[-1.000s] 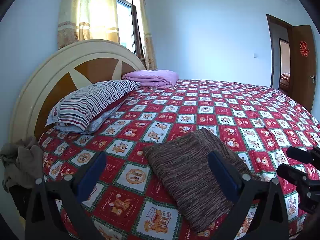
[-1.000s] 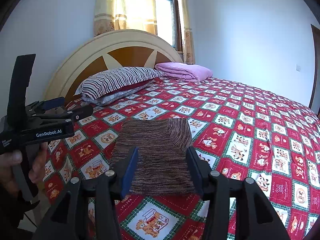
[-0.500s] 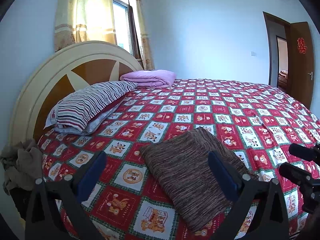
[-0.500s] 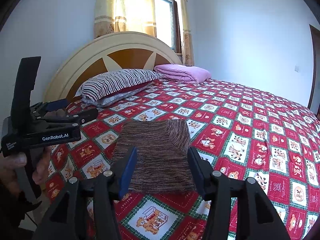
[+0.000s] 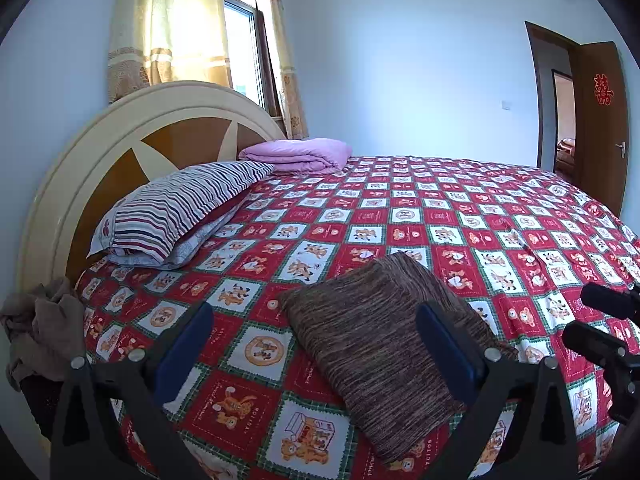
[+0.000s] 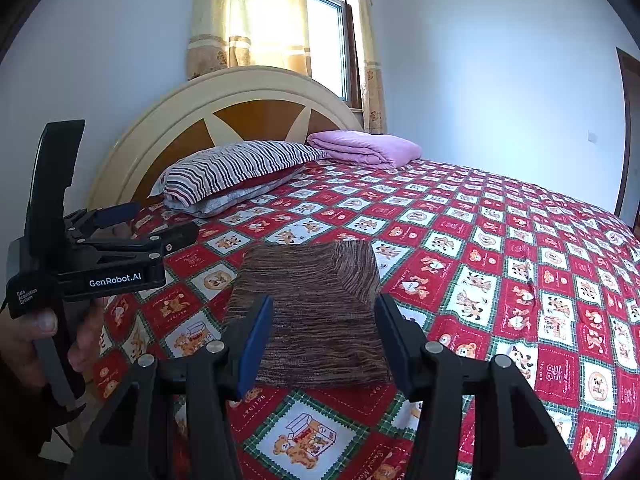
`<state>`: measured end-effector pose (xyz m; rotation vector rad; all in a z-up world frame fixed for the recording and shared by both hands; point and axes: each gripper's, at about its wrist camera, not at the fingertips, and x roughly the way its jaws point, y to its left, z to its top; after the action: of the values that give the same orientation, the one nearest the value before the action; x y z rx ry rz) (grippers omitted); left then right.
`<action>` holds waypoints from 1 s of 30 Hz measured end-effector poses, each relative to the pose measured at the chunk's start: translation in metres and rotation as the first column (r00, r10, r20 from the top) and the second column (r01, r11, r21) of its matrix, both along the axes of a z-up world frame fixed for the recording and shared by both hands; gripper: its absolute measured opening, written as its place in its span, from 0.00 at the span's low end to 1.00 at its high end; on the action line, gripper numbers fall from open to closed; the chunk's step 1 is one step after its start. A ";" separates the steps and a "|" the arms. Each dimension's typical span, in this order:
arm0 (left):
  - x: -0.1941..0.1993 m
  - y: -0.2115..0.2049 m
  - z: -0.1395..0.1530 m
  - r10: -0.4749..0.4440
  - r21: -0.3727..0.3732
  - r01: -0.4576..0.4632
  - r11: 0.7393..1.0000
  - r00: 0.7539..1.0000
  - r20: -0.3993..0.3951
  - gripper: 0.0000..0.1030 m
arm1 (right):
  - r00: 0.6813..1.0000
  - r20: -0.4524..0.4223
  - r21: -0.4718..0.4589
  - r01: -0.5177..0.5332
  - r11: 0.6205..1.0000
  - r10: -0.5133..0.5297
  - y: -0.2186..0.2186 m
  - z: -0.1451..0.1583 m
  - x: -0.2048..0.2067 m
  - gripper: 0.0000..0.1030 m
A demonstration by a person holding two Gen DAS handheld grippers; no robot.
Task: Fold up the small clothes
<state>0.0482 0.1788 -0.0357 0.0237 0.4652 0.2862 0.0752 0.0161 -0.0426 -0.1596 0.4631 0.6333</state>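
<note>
A folded brown knit garment (image 5: 376,344) lies flat on the red patterned bedspread (image 5: 400,216) near the bed's front edge; it also shows in the right wrist view (image 6: 316,312). My left gripper (image 5: 316,344) is open and empty, held above the bed just in front of the garment; it also shows at the left of the right wrist view (image 6: 160,224). My right gripper (image 6: 324,336) is open and empty, held over the garment's near edge. Its tips show at the right edge of the left wrist view (image 5: 600,320).
A striped pillow (image 5: 180,212) and a folded pink blanket (image 5: 300,154) lie by the round headboard (image 5: 132,136). A heap of brown clothes (image 5: 40,328) sits off the bed's left corner. An open door (image 5: 596,120) is at the far right.
Both grippers have drawn back and risen slightly, so the garment sits a little farther off. The garment has not moved and both grippers stay open.
</note>
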 end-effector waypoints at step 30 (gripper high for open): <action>0.000 -0.006 -0.006 -0.033 0.002 0.033 0.999 0.999 -0.013 1.00 | 0.998 0.048 0.039 0.026 0.999 -0.028 -0.009 0.008 -0.008 0.53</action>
<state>0.0481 0.1723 -0.0414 0.0356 0.4774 0.2539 0.0676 0.0069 -0.0351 -0.1321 0.4058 0.6098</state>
